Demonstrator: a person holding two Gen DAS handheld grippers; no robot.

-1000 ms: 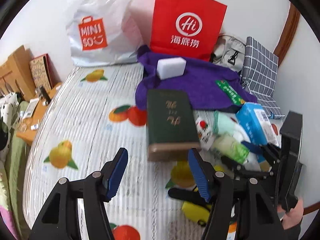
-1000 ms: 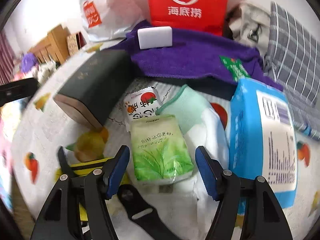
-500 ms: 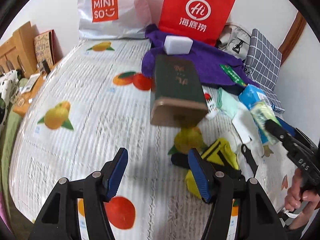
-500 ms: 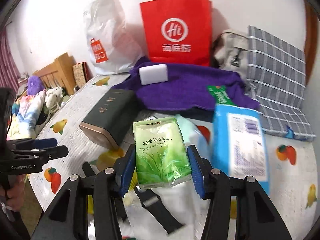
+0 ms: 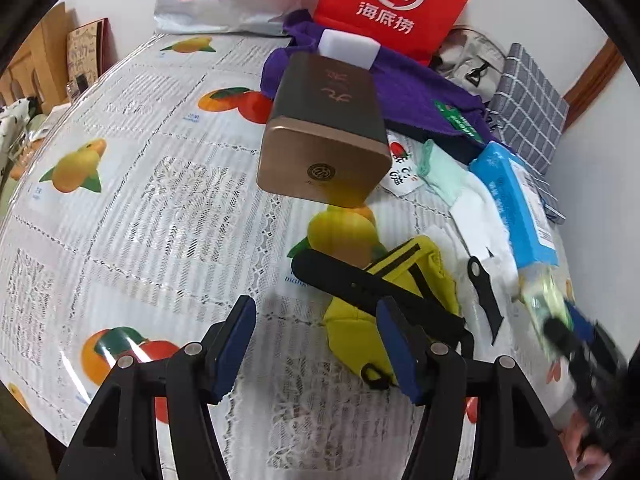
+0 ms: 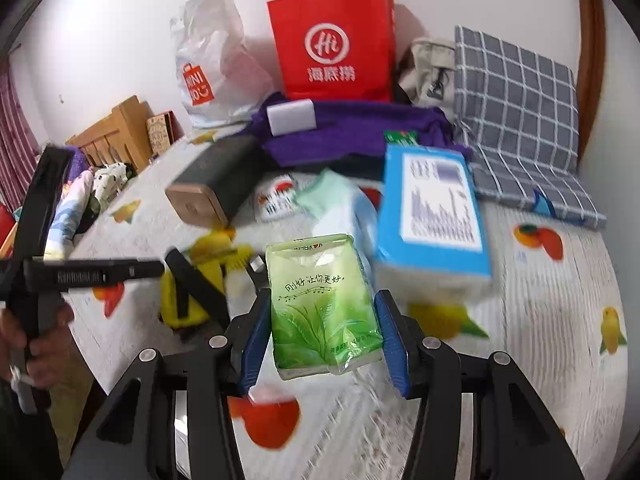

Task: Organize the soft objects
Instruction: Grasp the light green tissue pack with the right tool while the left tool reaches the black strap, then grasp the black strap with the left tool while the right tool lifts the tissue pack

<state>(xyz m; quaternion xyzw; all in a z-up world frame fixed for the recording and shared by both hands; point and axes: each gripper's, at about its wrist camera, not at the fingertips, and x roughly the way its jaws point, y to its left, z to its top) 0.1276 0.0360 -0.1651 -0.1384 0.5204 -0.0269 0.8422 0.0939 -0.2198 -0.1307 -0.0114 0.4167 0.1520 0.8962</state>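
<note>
My right gripper [image 6: 323, 302] is shut on a green tissue pack [image 6: 316, 280], held upright above the fruit-print tablecloth [image 6: 540, 320]. In the left wrist view that pack [image 5: 548, 296] shows blurred at the far right. My left gripper [image 5: 316, 328] stands open over the cloth, nothing between its fingers. A yellow pouch [image 5: 400, 280] with a black strap [image 5: 360, 288] lies just past its right finger. A blue tissue pack [image 6: 432, 216], a mint and white cloth [image 5: 476, 216], a purple towel [image 5: 408, 88] and a white sponge [image 5: 348, 46] lie further back.
A dark green tin with a gold end [image 5: 324, 136] lies mid-table. A red paper bag [image 6: 332, 40] and a white Miniso bag [image 6: 212, 60] stand against the wall. A grey checked cushion [image 6: 520, 112] sits at the back right. A hand [image 6: 24, 332] holds the left gripper.
The right gripper closed on the green pack and lifted it off the table. The left gripper sank and came to the yellow pouch.
</note>
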